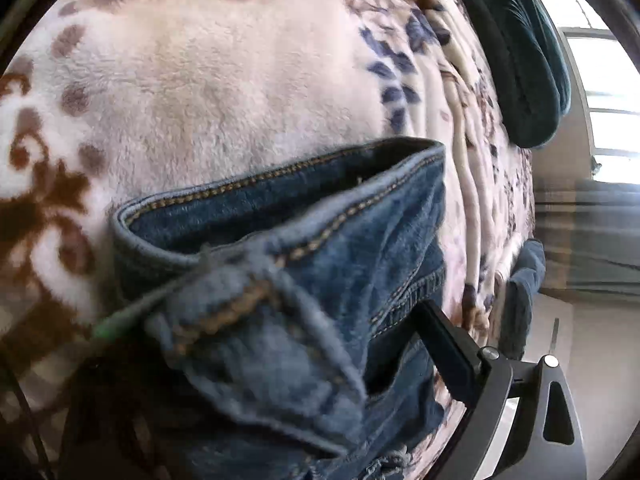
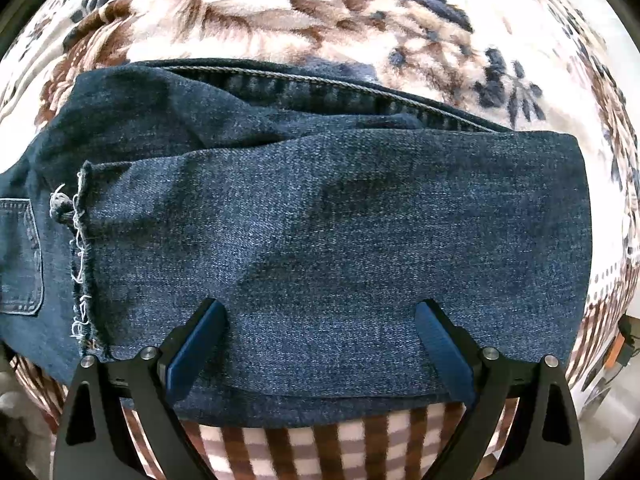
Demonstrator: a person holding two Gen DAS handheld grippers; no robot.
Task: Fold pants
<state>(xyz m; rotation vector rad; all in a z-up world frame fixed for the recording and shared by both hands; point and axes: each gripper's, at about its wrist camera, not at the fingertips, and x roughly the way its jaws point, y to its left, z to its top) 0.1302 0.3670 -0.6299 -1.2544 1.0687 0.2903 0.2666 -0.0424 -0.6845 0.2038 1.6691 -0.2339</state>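
The blue jeans (image 2: 340, 220) lie folded flat on a floral fleece blanket (image 2: 280, 8), with a frayed leg hem (image 2: 80, 260) and a back pocket (image 2: 20, 256) at the left. My right gripper (image 2: 320, 305) points straight down over the near edge of the fold. It is open wide, its blue pads (image 2: 436, 340) apart and pressing on nothing. In the left wrist view a bunched, stitched denim edge (image 1: 280, 216) fills the foreground and covers one finger. My left gripper (image 1: 320, 308) shows only its far finger (image 1: 444, 344), standing wide to the side with loose denim beside it.
The blanket (image 1: 220, 80) covers a bed. A dark teal cushion (image 1: 516, 60) lies at its far end, a window (image 1: 608, 80) behind it. Another blue cloth (image 1: 524, 292) hangs at the bed's edge, above pale floor (image 1: 560, 340). A checked blanket border (image 2: 320, 448) runs along the near side.
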